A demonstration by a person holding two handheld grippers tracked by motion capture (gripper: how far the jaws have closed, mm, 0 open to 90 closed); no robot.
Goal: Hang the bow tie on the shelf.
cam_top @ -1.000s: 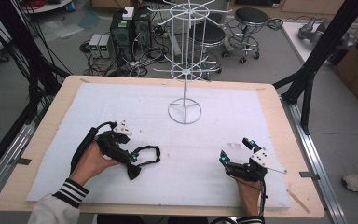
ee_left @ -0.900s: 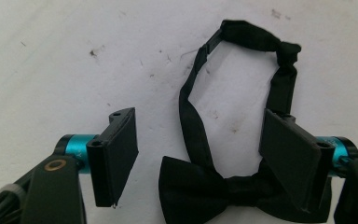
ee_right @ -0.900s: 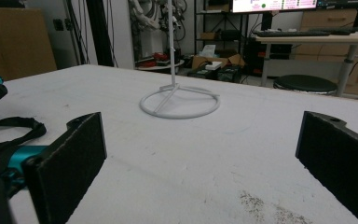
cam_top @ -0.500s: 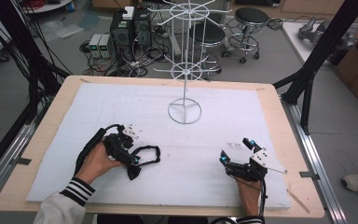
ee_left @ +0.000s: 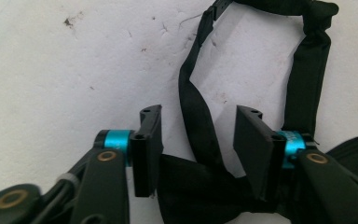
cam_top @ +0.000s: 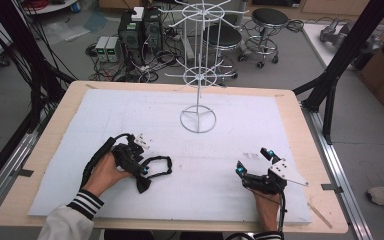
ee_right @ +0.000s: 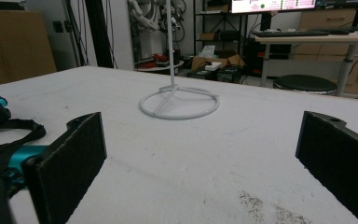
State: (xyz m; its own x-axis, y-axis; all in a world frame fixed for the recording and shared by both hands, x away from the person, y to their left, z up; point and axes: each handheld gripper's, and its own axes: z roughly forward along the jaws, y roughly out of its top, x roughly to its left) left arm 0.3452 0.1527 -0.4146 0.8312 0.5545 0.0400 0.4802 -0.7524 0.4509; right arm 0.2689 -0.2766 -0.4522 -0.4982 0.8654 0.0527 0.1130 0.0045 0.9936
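The counter [cam_top: 50,150] is a pale wooden slab, and most of its top is covered by a white foam sheet [cam_top: 280,130], scuffed and speckled with small dark marks.

Toward the far middle of the sheet stands a white wire display rack [cam_top: 198,75]: a thin upright pole rising from a ring-shaped base that sits flat on the foam, with spoked wire tiers higher up. In the right gripper view the ring base [ee_right: 179,103] sits ahead, between the two jaws and well beyond them.

On the near left, a hand in a striped cuff holds the left gripper [cam_top: 139,167], which is tipped down onto a black bow tie [cam_top: 147,175]. The tie lies flat on the foam, its neck strap curling out in a loop to the right of the gripper. In the left gripper view the jaws stand apart, not pressed together, with the bow tie's knot and one run of the strap [ee_left: 193,112] lying between them; the bow's wings spread out under and beside the jaws. I cannot tell whether either jaw touches the fabric.

On the near right, the other hand holds the right gripper [cam_top: 252,161] low over bare foam, well apart from the tie. Its jaws are spread wide, with nothing between them.
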